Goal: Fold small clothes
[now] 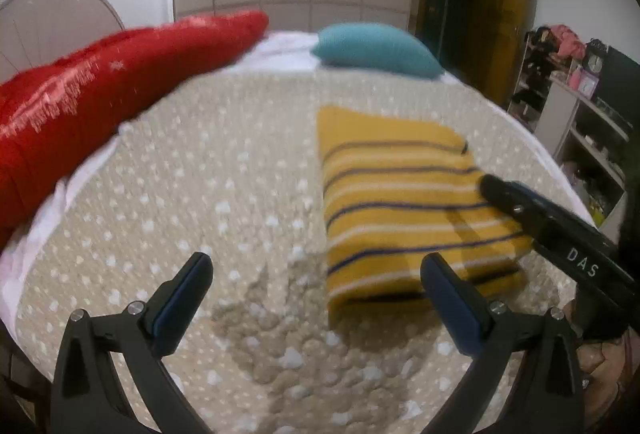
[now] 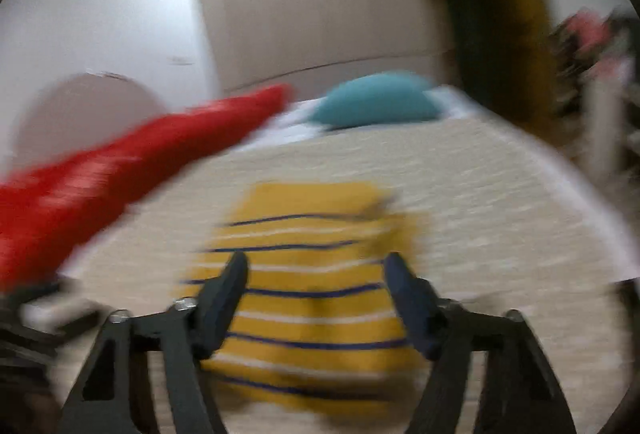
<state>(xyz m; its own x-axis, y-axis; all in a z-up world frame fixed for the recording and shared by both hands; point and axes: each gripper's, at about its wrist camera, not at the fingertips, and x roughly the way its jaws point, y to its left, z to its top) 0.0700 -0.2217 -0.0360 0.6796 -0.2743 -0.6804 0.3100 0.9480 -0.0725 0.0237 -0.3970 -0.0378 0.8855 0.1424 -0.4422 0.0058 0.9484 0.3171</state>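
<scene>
The left hand-held gripper (image 1: 316, 276) hangs with its fingers apart and empty over the dotted bed cover (image 1: 192, 186). Just to its right lies the yellow striped garment (image 1: 400, 202), folded flat on the bed. It looks soft, light and limp, so a pinch at an edge or corner should suit. The right hand-held gripper (image 2: 316, 276), also spread wide, holds nothing above the garment.

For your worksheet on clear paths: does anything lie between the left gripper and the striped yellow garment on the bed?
Nothing visible does. The left gripper is open over bare bedspread, with the folded garment just ahead to its right. The right gripper is over the garment's far side, not in between.
</scene>
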